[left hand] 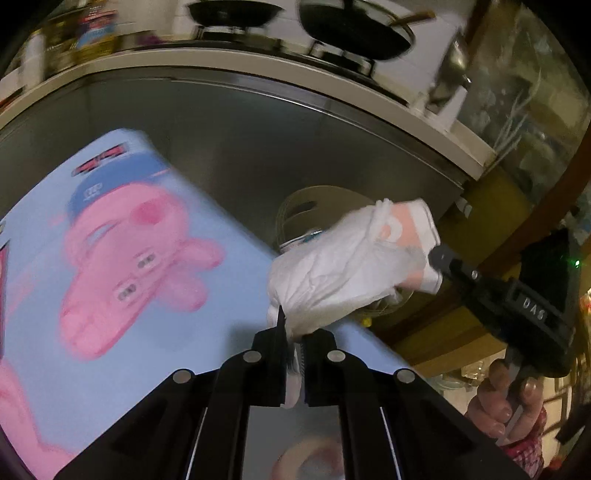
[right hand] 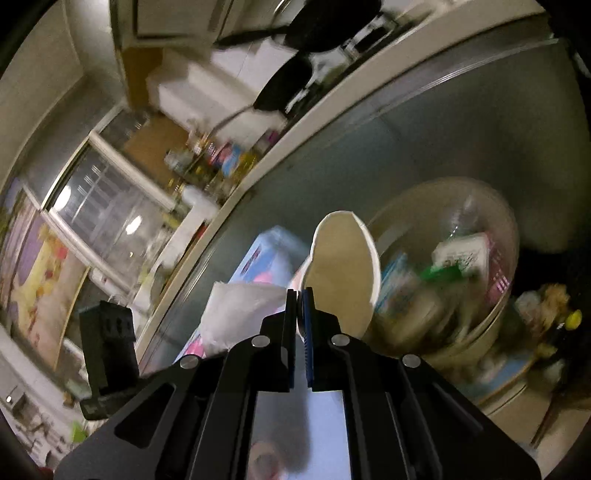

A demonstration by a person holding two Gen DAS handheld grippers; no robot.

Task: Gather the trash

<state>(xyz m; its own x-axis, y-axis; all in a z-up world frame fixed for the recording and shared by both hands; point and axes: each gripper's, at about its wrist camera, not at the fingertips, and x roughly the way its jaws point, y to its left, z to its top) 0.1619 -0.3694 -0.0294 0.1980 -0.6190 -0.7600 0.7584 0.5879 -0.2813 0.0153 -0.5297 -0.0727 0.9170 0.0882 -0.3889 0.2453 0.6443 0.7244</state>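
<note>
My left gripper (left hand: 291, 332) is shut on a crumpled white tissue (left hand: 332, 273), held above a steel table. Just right of the tissue my right gripper (left hand: 437, 258) pinches the rim of a white paper cup (left hand: 406, 225). In the right wrist view my right gripper (right hand: 299, 299) is shut on the cup's rim, and the cup (right hand: 343, 266) shows its beige inside. A round beige trash bin (right hand: 506, 295) holding several packets and wrappers stands right behind the cup. The tissue (right hand: 240, 306) hangs to the left, near the left gripper's black body (right hand: 107, 343). The bin (left hand: 314, 206) peeks from behind the tissue.
A light blue box with a pink cartoon pig (left hand: 129, 258) lies on the steel table (left hand: 258, 140), left of the bin. Beyond the table's far edge a stove carries two black pans (left hand: 354, 33). A hand (left hand: 506, 406) holds the right gripper's handle.
</note>
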